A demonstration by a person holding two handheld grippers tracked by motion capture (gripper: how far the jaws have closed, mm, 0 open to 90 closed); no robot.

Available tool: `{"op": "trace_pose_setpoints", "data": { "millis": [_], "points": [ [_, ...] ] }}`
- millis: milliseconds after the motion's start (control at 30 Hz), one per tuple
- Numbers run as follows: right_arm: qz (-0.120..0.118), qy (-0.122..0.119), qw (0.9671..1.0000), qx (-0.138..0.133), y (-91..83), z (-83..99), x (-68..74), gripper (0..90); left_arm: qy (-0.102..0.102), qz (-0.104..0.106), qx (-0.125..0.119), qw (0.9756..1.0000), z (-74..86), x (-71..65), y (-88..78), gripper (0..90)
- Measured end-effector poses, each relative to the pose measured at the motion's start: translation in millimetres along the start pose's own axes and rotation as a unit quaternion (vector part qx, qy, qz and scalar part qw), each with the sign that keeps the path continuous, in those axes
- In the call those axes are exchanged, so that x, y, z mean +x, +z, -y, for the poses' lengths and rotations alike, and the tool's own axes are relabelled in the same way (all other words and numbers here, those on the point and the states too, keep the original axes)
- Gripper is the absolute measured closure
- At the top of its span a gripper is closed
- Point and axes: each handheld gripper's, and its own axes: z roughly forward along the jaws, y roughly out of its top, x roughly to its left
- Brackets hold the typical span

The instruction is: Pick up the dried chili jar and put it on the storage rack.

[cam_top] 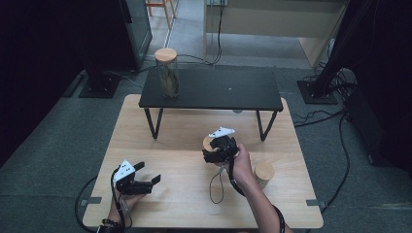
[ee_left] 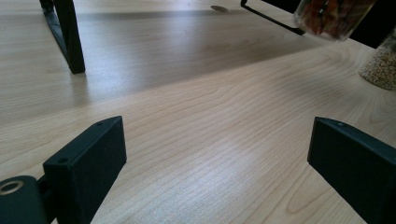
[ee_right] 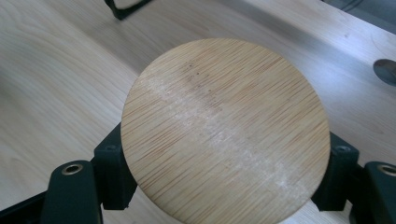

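Note:
My right gripper (cam_top: pixel 214 151) is shut on a glass jar with a round bamboo lid (ee_right: pixel 224 116), its jaws clasping the jar just under the lid from both sides. In the high view this jar (cam_top: pixel 209 143) is at the middle of the wooden table (cam_top: pixel 184 204). The left gripper view has it (ee_left: pixel 332 16) hanging clear of the tabletop, with orange and red pieces inside. Near the table's front left, my left gripper (cam_top: pixel 148 172) rests with its jaws open and only bare wood between them (ee_left: pixel 217 154).
A second bamboo-lidded jar (cam_top: pixel 265 174) holding pale grains (ee_left: pixel 380 65) stands at the right front. A low black stand (cam_top: pixel 218 90) spans the table's back, and a tall lidded jar (cam_top: pixel 167 73) stands on its left end. Cables lie on the floor at the right.

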Motion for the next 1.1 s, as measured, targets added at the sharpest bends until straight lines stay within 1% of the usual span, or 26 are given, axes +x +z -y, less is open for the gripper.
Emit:
{"op": "trace_pose_setpoints", "data": {
  "millis": [33, 100, 200, 467, 667, 867, 1100],
  "points": [
    [-0.005, 0.001, 1.0, -0.001, -3.1, -1.6, -1.8, 25.7, 0.0, 0.0, 0.0, 1.0, 0.0, 0.1, -0.1, 4.5],
    [-0.003, -0.004, 1.0, -0.002, -8.8, -5.3, -2.3, 25.7, 0.0, 0.0, -0.001, 1.0, 0.2, 0.3, -0.2, 4.5],
    [-0.004, -0.004, 1.0, -0.004, -16.5, -10.2, -4.5, 25.7, -0.001, 0.001, -0.001, 1.0, 0.3, 0.7, -0.2, 4.5],
    [0.007, -0.013, 0.9999, -0.001, -34.6, -23.3, -8.8, 25.7, -0.001, 0.002, -0.003, 1.0, 0.7, 1.0, -0.2, 4.6],
    [0.006, -0.011, 0.9999, -0.005, -47.4, -32.0, -14.2, 25.7, 0.0, 0.003, -0.001, 1.0, 0.2, 0.8, 0.3, 4.5],
    [0.002, -0.006, 0.9999, -0.013, -59.6, -39.5, -23.1, 25.7, 0.001, 0.002, -0.001, 1.0, 0.1, 1.1, 0.1, 4.5],
    [0.005, -0.006, 0.9998, -0.017, -71.1, -50.4, -30.6, 25.7, -0.001, 0.004, -0.001, 1.0, 0.0, 1.1, 0.3, 4.5]
  ]
}}
